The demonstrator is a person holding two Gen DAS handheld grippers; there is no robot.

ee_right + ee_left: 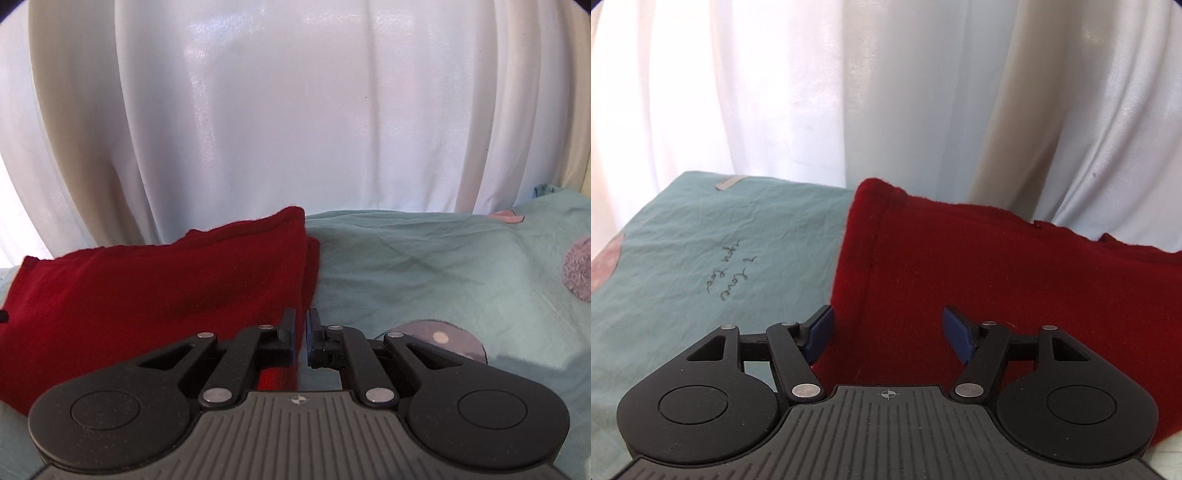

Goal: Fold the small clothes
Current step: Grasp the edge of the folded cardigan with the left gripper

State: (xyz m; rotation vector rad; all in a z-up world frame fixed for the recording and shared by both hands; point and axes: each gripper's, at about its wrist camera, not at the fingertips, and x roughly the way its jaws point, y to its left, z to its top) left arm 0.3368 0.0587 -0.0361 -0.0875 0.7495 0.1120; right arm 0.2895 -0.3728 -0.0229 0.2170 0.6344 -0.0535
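Note:
A dark red fleece garment [979, 266] lies folded on a teal bedsheet [683, 258]. My left gripper [886, 325] hovers over the garment's left part with its blue pads [820, 332] wide apart and nothing between them; the left pad is at the cloth's left edge. In the right wrist view the same red garment [147, 288] lies to the left, its folded right edge running down under my right gripper [301, 328]. That gripper is shut, with only a thin slit between its fingers, and I see no cloth pinched in it.
A white curtain [277, 129] hangs close behind the bed along the far edge. The teal sheet [424, 266], printed with pink and purple round shapes [580, 273] and handwriting [729, 273], stretches out to the right of the garment.

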